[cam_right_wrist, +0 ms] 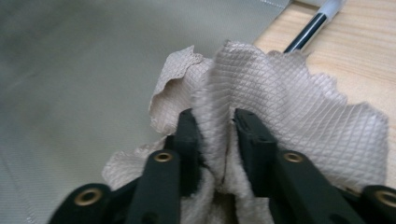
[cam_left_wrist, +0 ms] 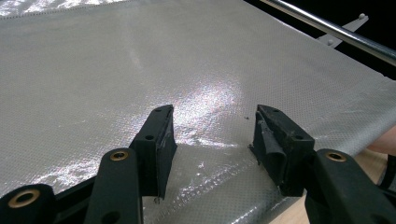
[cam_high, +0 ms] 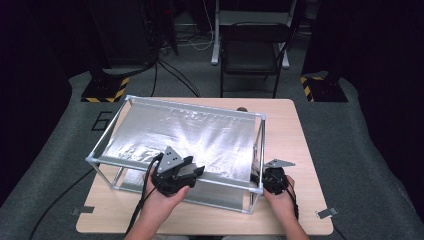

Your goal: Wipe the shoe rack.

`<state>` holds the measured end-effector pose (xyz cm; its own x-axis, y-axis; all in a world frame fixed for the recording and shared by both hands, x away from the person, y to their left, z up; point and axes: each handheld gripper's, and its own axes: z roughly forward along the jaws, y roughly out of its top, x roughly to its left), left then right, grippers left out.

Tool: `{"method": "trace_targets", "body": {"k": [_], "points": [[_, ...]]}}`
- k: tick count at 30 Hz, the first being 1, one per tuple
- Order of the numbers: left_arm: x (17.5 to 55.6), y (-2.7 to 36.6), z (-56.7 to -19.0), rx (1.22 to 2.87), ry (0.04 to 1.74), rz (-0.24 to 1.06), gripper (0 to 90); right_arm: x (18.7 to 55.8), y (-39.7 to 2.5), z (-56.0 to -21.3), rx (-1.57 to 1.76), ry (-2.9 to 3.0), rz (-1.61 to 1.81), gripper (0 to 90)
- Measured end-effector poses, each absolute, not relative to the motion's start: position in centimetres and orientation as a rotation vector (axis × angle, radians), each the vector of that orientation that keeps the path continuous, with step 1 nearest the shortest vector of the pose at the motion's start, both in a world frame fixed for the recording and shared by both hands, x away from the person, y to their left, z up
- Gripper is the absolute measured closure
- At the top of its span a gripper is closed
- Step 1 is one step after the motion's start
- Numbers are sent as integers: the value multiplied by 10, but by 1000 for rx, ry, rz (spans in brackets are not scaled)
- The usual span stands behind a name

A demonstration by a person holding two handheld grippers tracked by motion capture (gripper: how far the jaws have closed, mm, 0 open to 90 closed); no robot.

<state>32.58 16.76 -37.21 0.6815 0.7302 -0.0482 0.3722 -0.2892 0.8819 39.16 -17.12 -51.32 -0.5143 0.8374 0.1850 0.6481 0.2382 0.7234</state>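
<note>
A shiny silver sheet is stretched across the top of a metal frame on the wooden table. My left gripper hovers over the sheet's front edge. In the left gripper view, this gripper is open, with the silver sheet beneath and nothing between the jaws. My right gripper sits at the frame's front right corner. In the right gripper view it is shut on a beige quilted cloth, bunched beside the silver surface.
A frame rod with a white joint lies on the wood beyond the cloth. Behind the table stand a dark folding chair and two stand bases with yellow-black stripes. Tape marks sit near the table's front corners.
</note>
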Motion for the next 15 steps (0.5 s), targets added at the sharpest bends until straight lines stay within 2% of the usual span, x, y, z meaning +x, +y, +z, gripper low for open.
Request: {"method": "trace_targets", "body": {"k": [7, 15], "points": [[326, 168, -373, 1903, 855, 463, 480, 391, -176, -501, 1384, 2263, 1173, 782], [326, 168, -373, 1903, 851, 465, 480, 387, -182, -465, 1303, 2264, 1214, 784]]}}
